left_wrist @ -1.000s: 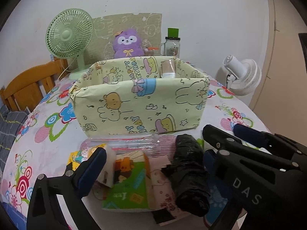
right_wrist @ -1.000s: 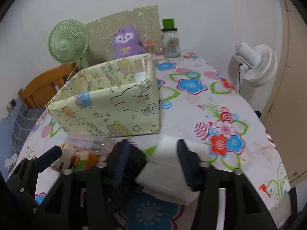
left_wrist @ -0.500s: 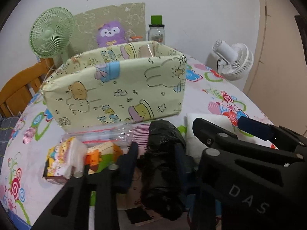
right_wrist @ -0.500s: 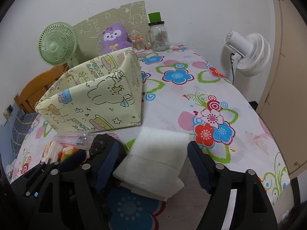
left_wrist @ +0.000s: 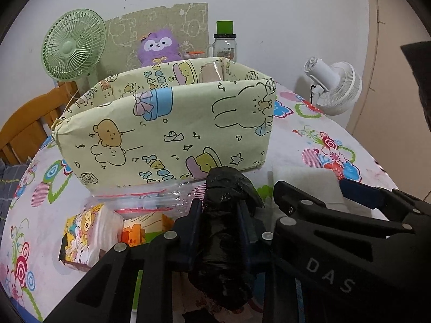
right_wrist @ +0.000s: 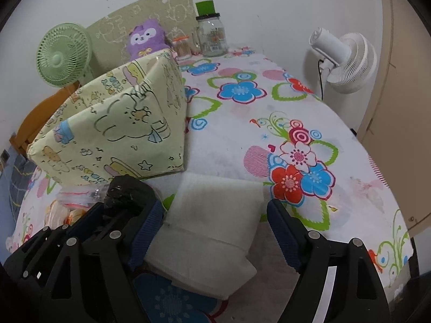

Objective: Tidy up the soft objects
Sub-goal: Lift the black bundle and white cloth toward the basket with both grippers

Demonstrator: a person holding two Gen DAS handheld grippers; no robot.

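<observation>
Black bag roll [left_wrist: 223, 231] clamped in left claw [left_wrist: 219, 223]; right claw [right_wrist: 212, 231] opening, astride white cloth stack [right_wrist: 212, 226].

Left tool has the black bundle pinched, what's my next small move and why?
Probably lift the left tool straight up: its pads already press the black bundle, which lies on the packets in front of the yellow box. That box, open on top, looks like the destination.

A lived-in home room: a bench [right_wrist: 269, 140] under a flowered cloth, a purple plush toy [left_wrist: 159, 47], two small fans, a wooden chair [left_wrist: 27, 123] at far left.
</observation>
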